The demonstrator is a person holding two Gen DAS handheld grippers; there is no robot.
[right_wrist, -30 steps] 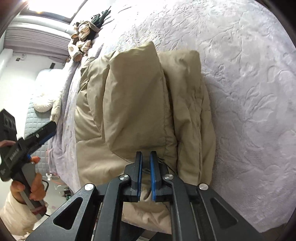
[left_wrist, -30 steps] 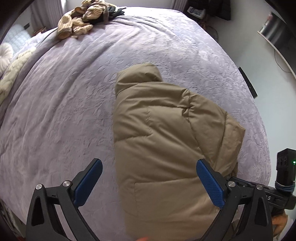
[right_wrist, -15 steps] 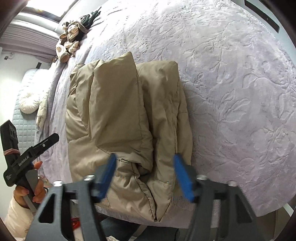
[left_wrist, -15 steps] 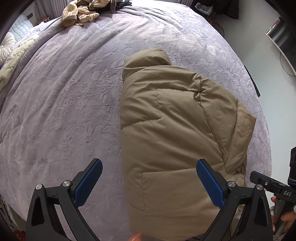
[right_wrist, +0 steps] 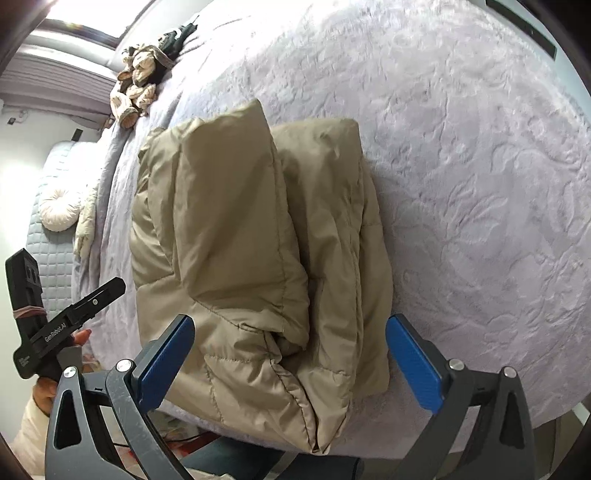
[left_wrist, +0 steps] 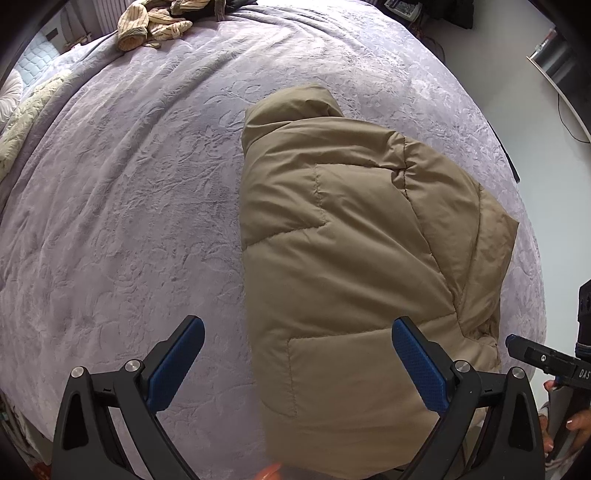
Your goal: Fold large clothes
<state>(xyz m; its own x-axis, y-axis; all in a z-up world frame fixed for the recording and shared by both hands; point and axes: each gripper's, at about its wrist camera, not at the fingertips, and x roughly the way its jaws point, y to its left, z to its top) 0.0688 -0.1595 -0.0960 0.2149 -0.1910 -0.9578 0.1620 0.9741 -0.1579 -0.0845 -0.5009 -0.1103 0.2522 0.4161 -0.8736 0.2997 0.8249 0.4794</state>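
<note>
A tan puffer jacket (left_wrist: 351, 258) lies folded lengthwise on the lilac bedspread (left_wrist: 129, 221), its collar pointing away from me. In the right wrist view the jacket (right_wrist: 258, 251) shows its stacked folded layers, with the hem hanging over the bed's near edge. My left gripper (left_wrist: 295, 365) is open and empty, held above the jacket's lower left part. My right gripper (right_wrist: 290, 358) is open and empty, its blue pads either side of the hem end and apart from it. The left gripper also shows in the right wrist view (right_wrist: 62, 325).
A pile of beige and dark clothes (left_wrist: 162, 22) lies at the far end of the bed. A cream knitted blanket (left_wrist: 26, 122) and a round white cushion (right_wrist: 59, 210) lie at the far side. A dark bar (left_wrist: 511, 162) sits on the floor beyond the bed.
My right gripper was shut on the jacket's hem a second ago; it has opened, let go and pulled back. My left gripper has risen slightly, staying open.
</note>
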